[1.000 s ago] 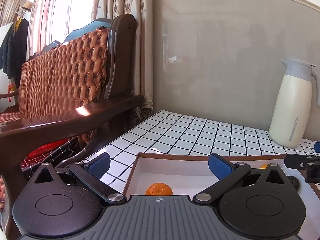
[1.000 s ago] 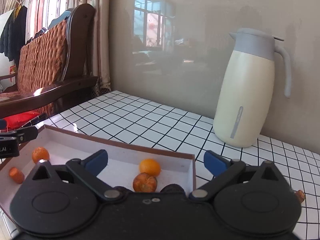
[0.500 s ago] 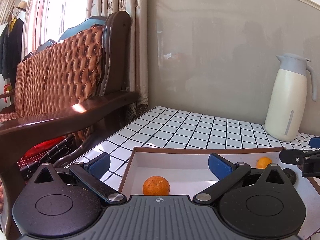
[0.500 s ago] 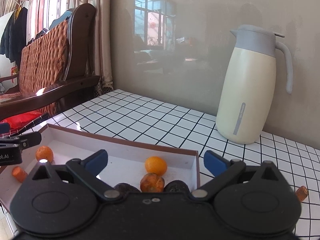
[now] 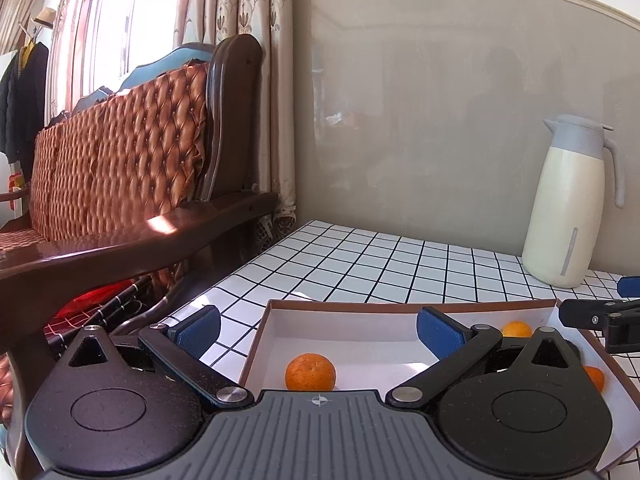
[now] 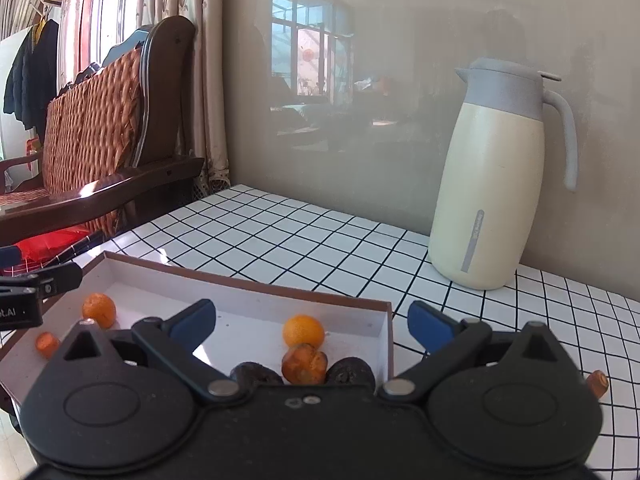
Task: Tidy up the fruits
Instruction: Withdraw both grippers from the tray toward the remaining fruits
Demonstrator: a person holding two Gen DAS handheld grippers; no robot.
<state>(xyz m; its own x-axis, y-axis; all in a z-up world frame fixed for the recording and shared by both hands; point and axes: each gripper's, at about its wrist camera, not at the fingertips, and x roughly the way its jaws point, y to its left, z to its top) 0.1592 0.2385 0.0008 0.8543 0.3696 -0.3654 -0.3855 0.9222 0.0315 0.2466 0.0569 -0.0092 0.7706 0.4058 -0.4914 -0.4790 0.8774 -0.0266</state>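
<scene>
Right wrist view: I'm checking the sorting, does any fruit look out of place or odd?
Yes. One small orange fruit piece lies on the black-and-white grid tabletop, right of the shallow white box with brown rim, outside it. Inside the box, one orange fruit looks split or shrivelled between two dark fruits.

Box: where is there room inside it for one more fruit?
The box has bare white floor in the middle, between the left orange and the right orange. The right near corner is crowded with dark fruits.

Both tools — higher, farther back.
</scene>
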